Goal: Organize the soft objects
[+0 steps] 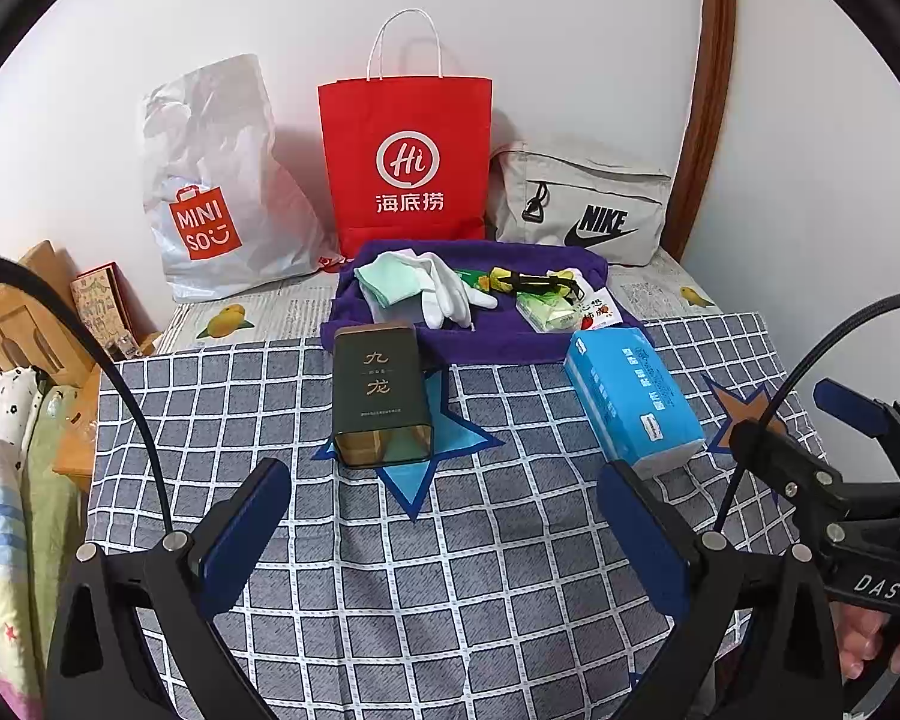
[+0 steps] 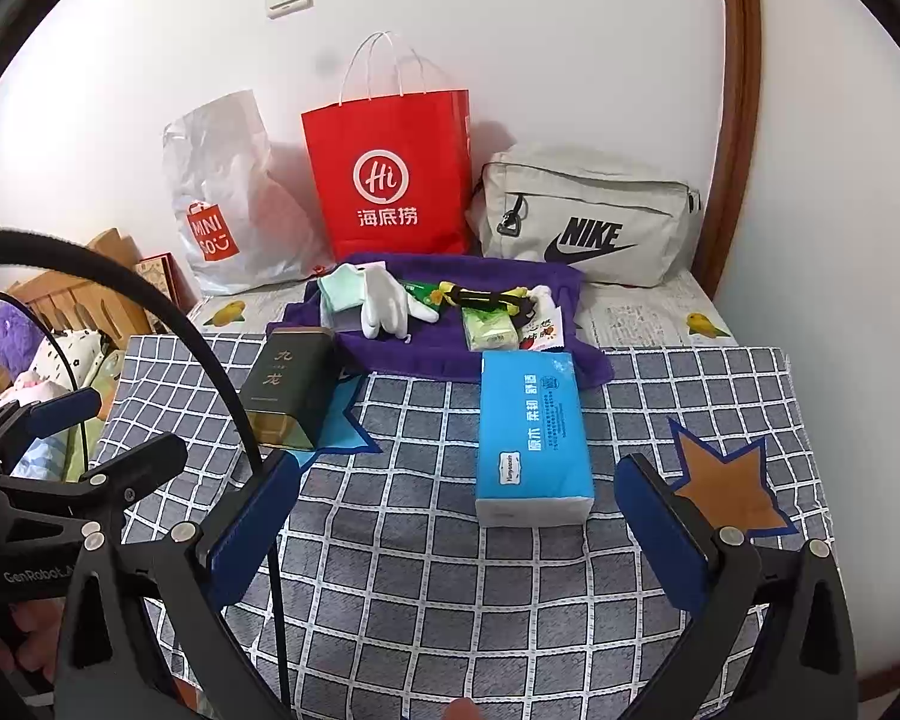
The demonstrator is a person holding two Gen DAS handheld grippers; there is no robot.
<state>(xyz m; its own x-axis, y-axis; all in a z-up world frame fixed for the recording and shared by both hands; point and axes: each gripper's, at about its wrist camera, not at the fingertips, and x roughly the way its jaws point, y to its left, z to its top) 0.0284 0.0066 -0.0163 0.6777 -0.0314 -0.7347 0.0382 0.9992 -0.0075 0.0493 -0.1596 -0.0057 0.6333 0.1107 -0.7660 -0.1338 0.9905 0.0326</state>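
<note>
Two claws, left claw (image 1: 444, 516) and right claw (image 2: 456, 516), hang spread apart and empty above the checked cloth (image 2: 450, 588). We see a crinkly blue tissue pack (image 2: 531, 432) at mid-frame, a boxy dark tin (image 1: 381, 396), and white gloves (image 1: 450, 294) on purple towel (image 1: 492, 342) behind. Only the right view shows a purple plush (image 2: 15, 330) at far left.

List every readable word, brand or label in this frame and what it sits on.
"MINISO": white plastic bag
"Hi" and "海底捞": red paper bag
"NIKE": grey pouch
"九龙": dark green tin
"原木 柔韧 舒适": blue tissue pack; its small logo is too small to read
"DAS": right gripper body
"GenRobot": left gripper body
Snack packet: print too blurred
</note>
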